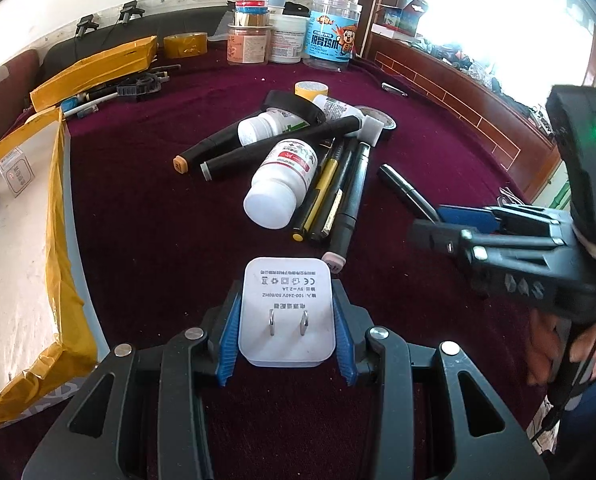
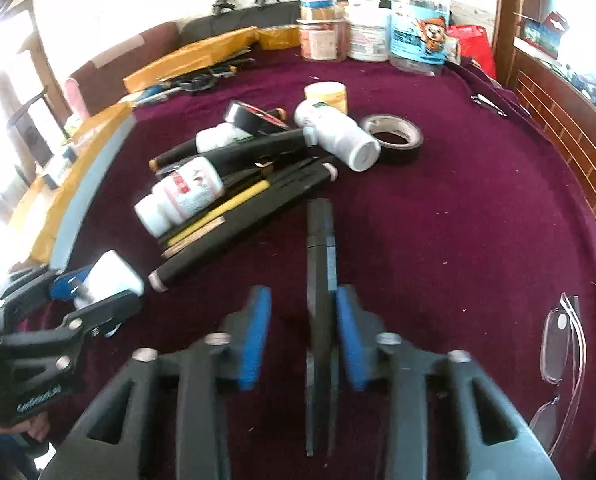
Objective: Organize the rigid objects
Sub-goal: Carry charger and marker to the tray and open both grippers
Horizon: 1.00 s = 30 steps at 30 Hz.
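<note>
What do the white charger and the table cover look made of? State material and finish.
White charger: seemingly hard plastic with a smooth satin shell, faint sheen and printed markings; its two prongs look like bright metal. Table cover: apparently a maroon fabric, matte and slightly napped like velvet or felt, with lint specks on it.

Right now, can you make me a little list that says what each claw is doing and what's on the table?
left claw: shut on white plug adapter, prongs facing the camera
right claw: open, black pen between its fingers, against one blue pad
table: dark red cloth
pile in the middle: white bottle, markers, tape rolls
back edge: big jars
near right claw: clear glasses
</note>
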Each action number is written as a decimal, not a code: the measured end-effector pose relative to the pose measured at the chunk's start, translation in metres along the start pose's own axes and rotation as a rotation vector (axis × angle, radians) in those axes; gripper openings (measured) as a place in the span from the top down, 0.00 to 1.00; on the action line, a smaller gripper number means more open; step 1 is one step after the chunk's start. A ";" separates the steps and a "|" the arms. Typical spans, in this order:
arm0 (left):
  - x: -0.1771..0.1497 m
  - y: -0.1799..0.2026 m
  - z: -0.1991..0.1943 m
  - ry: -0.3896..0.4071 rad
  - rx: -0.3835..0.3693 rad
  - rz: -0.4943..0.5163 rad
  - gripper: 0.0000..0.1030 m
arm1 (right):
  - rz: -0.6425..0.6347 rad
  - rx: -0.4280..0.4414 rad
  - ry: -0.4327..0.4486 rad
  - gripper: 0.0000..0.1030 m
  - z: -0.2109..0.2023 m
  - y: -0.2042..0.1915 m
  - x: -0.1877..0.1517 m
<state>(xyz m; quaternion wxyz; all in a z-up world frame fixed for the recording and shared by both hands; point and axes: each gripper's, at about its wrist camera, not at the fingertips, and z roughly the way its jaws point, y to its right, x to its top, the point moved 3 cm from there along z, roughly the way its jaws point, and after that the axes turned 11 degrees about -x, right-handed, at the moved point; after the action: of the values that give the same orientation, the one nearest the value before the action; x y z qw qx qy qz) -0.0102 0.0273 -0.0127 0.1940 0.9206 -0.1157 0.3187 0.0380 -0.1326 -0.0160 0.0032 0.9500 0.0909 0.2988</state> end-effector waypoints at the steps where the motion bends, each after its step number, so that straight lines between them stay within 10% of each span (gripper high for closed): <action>1: 0.000 0.000 0.000 0.001 -0.002 -0.001 0.63 | 0.011 0.010 -0.009 0.78 0.003 0.002 0.001; 13: 0.000 0.000 -0.002 0.006 -0.007 0.002 0.63 | 0.060 0.031 0.025 0.88 -0.004 0.010 -0.002; 30: 0.018 -0.032 -0.081 0.224 -0.007 -0.097 0.63 | -0.012 0.188 0.107 0.87 -0.056 -0.030 0.012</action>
<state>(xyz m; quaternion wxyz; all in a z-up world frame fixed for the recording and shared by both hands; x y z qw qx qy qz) -0.0300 0.0894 0.0483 0.2242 0.8830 -0.0497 0.4093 0.0108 -0.1032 0.0345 -0.0888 0.9282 0.1244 0.3393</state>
